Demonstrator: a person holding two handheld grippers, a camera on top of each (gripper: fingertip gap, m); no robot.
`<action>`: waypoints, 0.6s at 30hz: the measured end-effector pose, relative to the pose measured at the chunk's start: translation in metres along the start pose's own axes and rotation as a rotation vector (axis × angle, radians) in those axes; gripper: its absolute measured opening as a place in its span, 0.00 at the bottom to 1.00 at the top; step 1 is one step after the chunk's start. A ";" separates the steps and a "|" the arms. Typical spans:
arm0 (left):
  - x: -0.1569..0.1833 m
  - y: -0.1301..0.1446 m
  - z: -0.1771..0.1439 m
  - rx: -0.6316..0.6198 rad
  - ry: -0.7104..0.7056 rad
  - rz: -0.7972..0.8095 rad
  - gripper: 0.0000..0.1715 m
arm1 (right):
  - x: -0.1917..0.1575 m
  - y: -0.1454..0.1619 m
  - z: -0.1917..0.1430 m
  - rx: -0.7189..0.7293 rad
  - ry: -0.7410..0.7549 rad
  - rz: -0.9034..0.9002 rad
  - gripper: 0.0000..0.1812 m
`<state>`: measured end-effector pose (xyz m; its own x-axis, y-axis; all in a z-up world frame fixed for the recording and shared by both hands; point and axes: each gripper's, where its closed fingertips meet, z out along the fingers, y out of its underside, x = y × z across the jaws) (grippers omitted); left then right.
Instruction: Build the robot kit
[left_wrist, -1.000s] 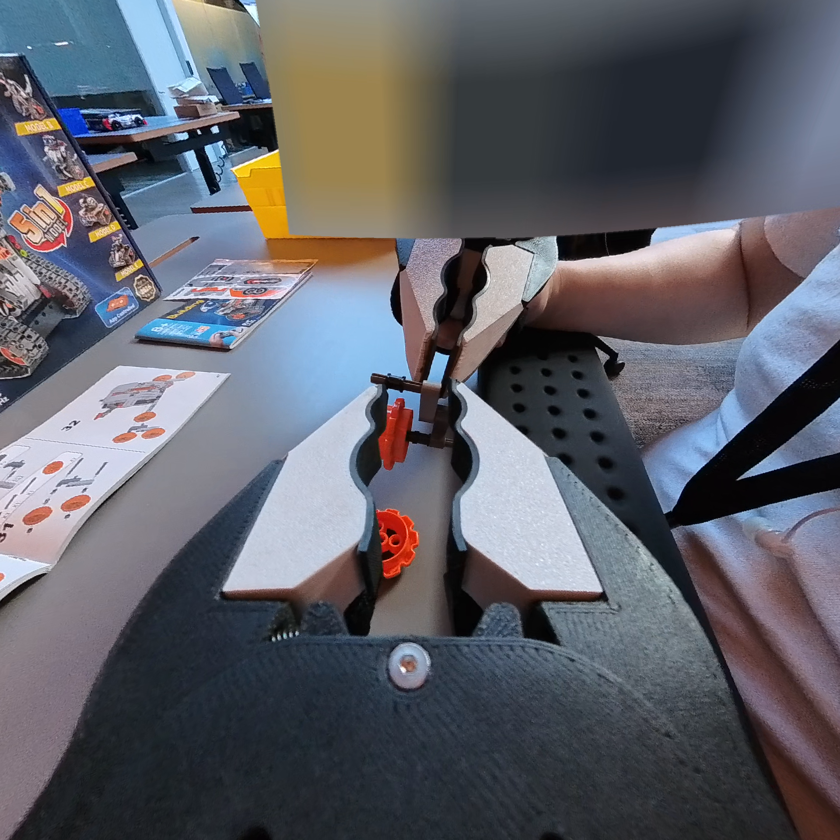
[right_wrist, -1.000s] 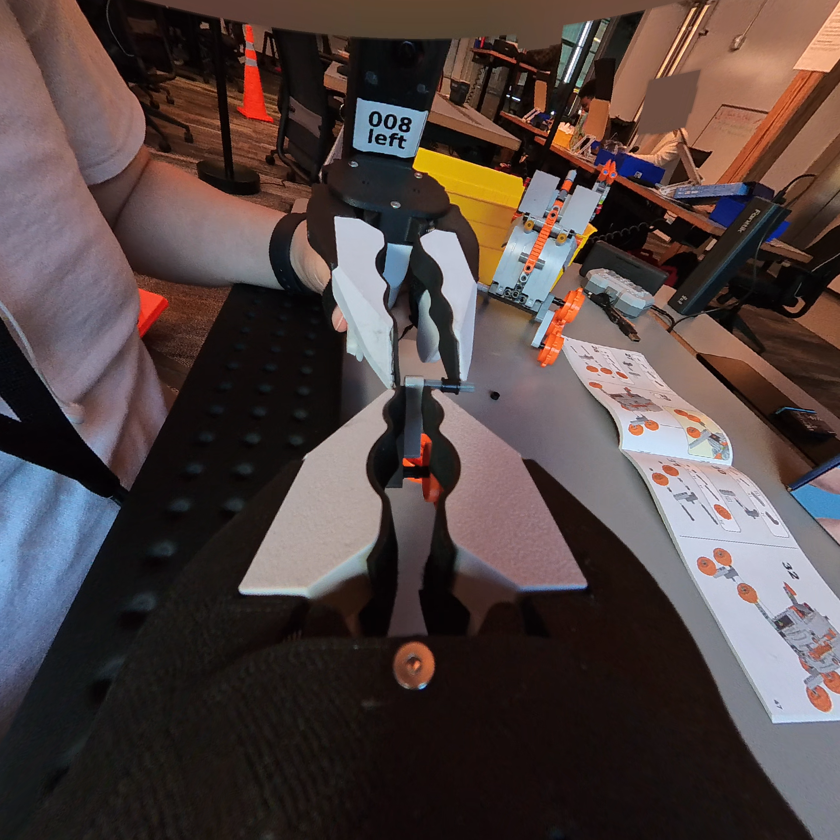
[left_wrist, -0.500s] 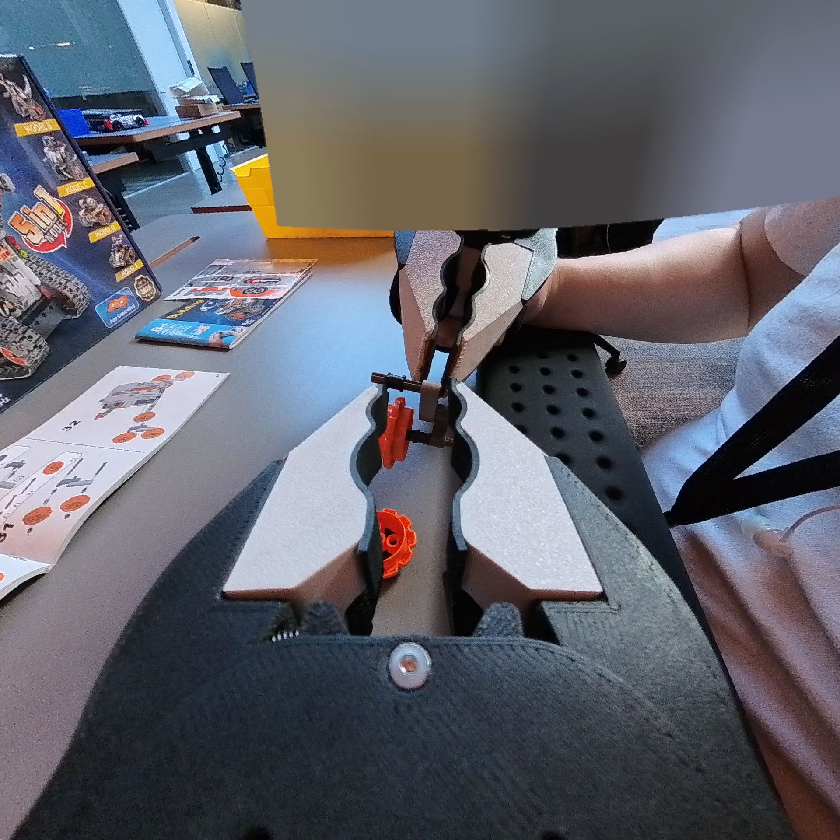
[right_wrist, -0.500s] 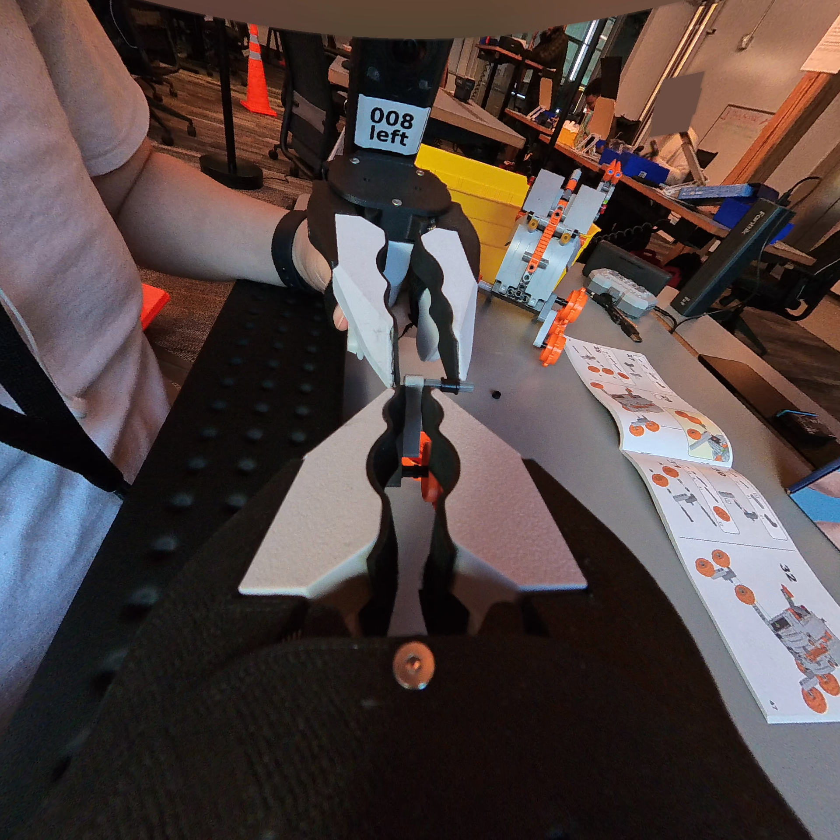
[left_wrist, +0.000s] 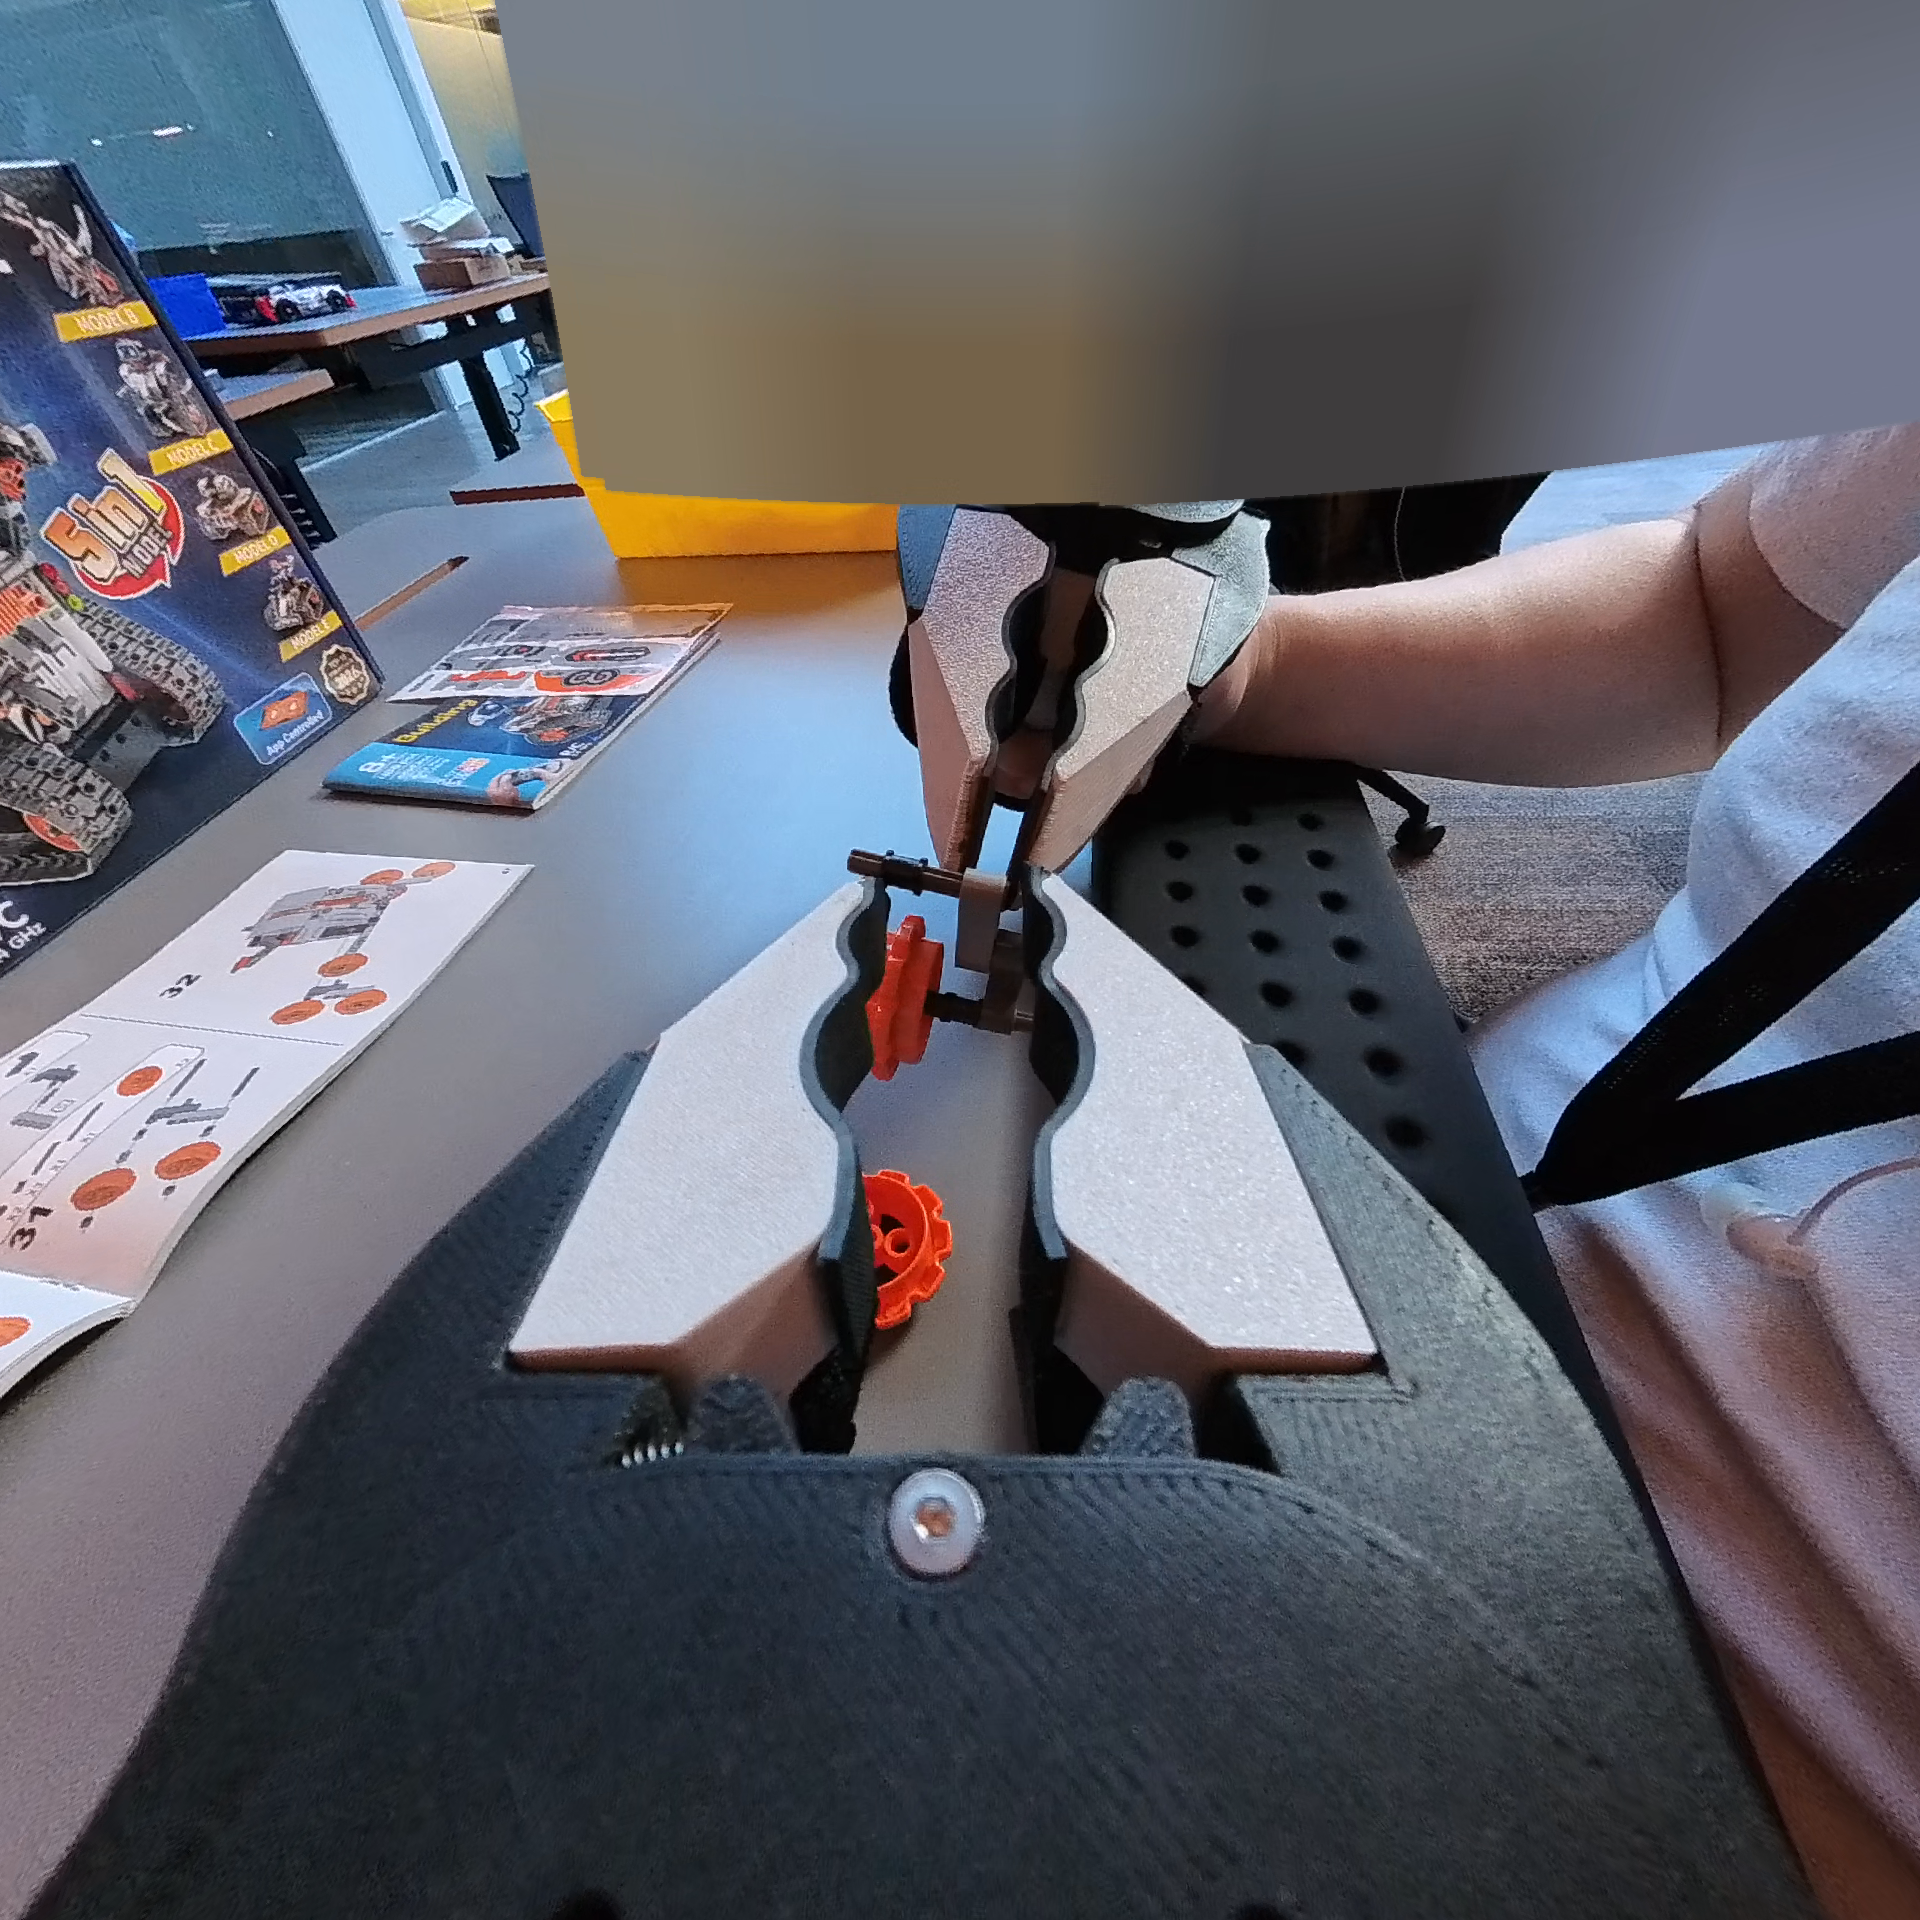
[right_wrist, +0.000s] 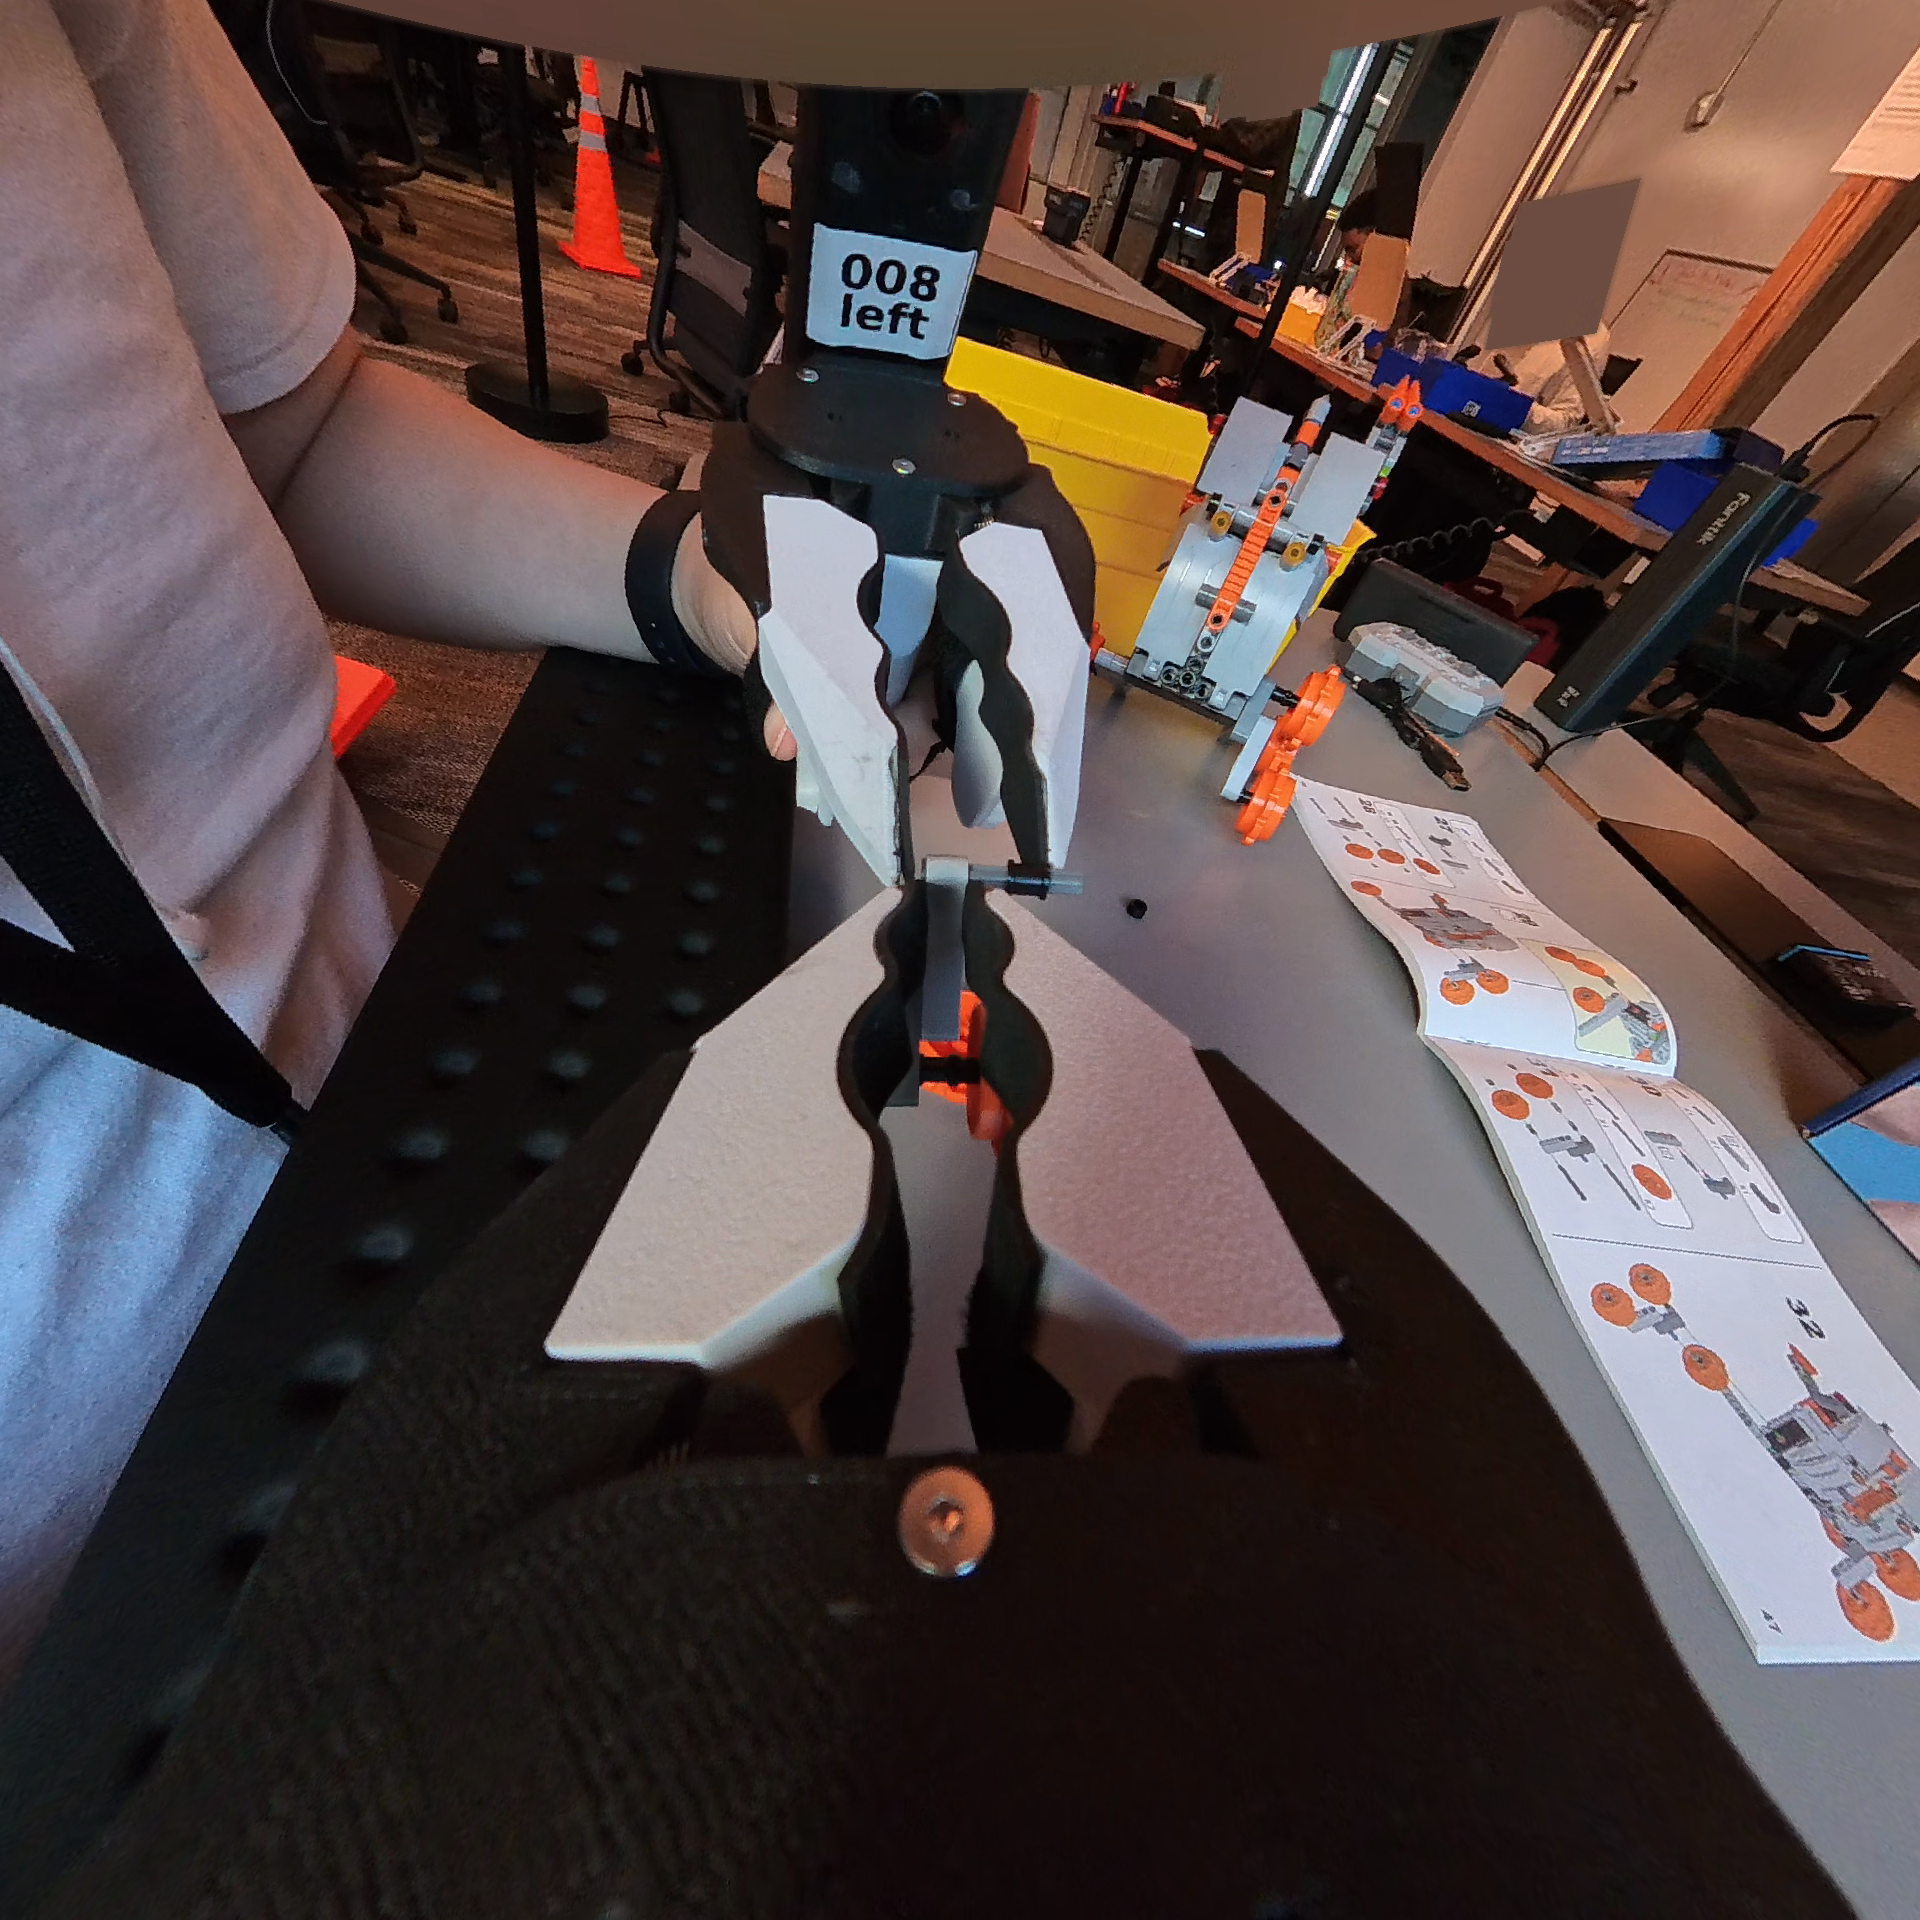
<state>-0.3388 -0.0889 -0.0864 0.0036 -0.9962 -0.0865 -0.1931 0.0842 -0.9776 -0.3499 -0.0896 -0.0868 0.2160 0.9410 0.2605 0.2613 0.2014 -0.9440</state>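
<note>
A small assembly hangs between both grippers: a grey beam (left_wrist: 982, 914) with a dark axle (left_wrist: 894, 864) through its top and an orange gear (left_wrist: 904, 997) on a lower axle. My right gripper (right_wrist: 945, 909) is shut on the grey beam (right_wrist: 943, 966); in the left wrist view it comes in from above (left_wrist: 997, 847). My left gripper (left_wrist: 951, 894) is closed around the gear and lower axle, one finger against the gear and the other against the axle end. It also shows in the right wrist view (right_wrist: 966, 868). A second orange gear (left_wrist: 909, 1247) lies on the table under the left gripper.
An open instruction manual (left_wrist: 208, 1039) (right_wrist: 1621, 1247), a booklet (left_wrist: 530, 707) and a kit box (left_wrist: 104, 675) lie on the grey table. A yellow bin (right_wrist: 1091, 468), a part-built grey and orange model (right_wrist: 1236, 592) and a grey hub (right_wrist: 1423, 675) stand behind. A black perforated strip (left_wrist: 1299, 987) lines the near edge. Less than 4 cm separates the two grippers' tips.
</note>
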 end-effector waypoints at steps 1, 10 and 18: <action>0.000 0.000 0.000 0.000 0.000 -0.001 0.15 | 0.000 0.000 0.000 -0.001 0.000 0.000 0.03; 0.000 -0.001 0.000 0.003 -0.002 -0.002 0.14 | 0.000 -0.001 0.000 0.003 -0.002 0.001 0.03; 0.000 -0.001 0.000 0.005 -0.005 -0.001 0.14 | 0.000 -0.001 -0.001 0.005 0.000 0.001 0.03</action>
<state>-0.3386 -0.0890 -0.0852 0.0091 -0.9962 -0.0862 -0.1877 0.0830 -0.9787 -0.3494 -0.0897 -0.0854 0.2157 0.9413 0.2598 0.2562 0.2022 -0.9452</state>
